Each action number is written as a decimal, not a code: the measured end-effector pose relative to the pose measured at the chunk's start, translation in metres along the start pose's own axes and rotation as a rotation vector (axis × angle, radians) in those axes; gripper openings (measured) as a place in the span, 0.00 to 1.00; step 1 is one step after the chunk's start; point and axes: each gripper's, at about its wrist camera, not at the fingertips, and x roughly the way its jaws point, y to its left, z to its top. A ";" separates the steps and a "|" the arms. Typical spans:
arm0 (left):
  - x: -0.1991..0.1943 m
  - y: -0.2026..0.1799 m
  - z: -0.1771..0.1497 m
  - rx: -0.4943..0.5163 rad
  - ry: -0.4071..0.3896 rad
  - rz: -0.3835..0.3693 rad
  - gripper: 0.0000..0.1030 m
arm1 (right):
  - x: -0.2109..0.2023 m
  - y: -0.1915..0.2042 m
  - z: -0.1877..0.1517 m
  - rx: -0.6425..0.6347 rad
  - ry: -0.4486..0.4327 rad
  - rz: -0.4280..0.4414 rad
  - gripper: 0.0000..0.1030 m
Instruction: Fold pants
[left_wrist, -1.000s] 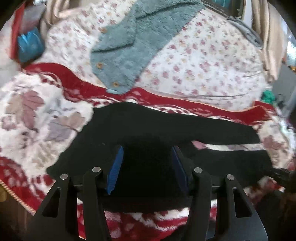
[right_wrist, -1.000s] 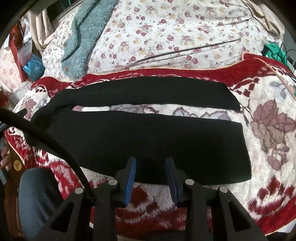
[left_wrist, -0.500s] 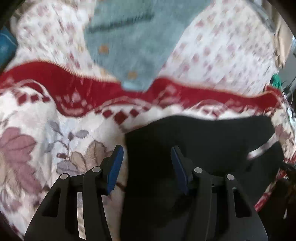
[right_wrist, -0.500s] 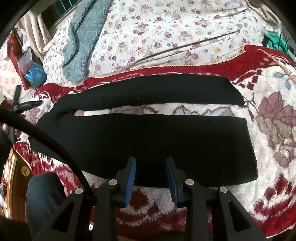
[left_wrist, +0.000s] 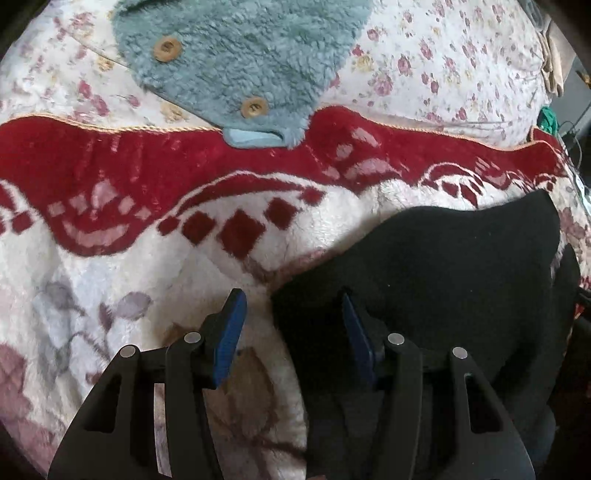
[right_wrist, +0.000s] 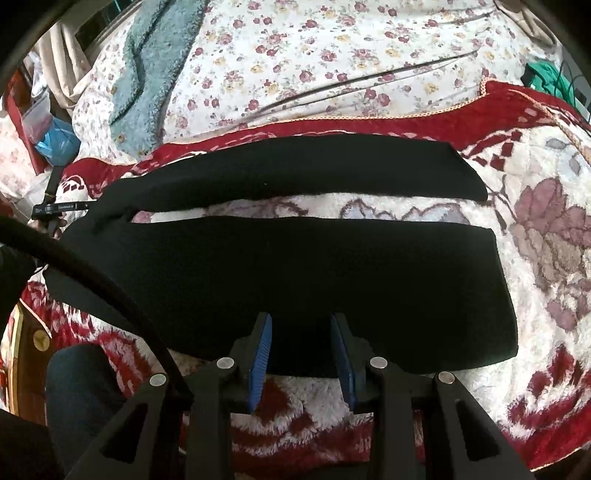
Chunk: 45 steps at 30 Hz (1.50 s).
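Black pants (right_wrist: 295, 258) lie flat on a red and white floral blanket (right_wrist: 554, 229), both legs stretched to the right with a gap between them. My right gripper (right_wrist: 301, 339) is open, its blue pads over the near edge of the near leg. In the left wrist view the waist end of the pants (left_wrist: 443, 277) fills the lower right. My left gripper (left_wrist: 291, 317) is open at that end's far left corner, with the pants edge between its pads.
A teal fleece garment with wooden buttons (left_wrist: 240, 55) lies on a flowered sheet (left_wrist: 443, 74) beyond the blanket. A blue bag (right_wrist: 55, 136) and clutter sit at the far left. A green item (right_wrist: 543, 77) lies at the right edge.
My left gripper has moved forward and left along the waist, from over the pants' middle to their far left corner. My right gripper has barely moved.
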 end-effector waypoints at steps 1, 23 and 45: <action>0.002 -0.001 0.000 0.008 -0.002 -0.006 0.52 | 0.000 0.000 0.000 0.002 -0.001 -0.002 0.30; -0.101 -0.066 -0.022 -0.008 -0.337 0.071 0.08 | 0.024 -0.173 0.171 0.253 0.073 -0.123 0.31; -0.105 -0.081 -0.015 -0.087 -0.313 0.146 0.08 | 0.090 -0.184 0.218 0.211 0.175 0.067 0.06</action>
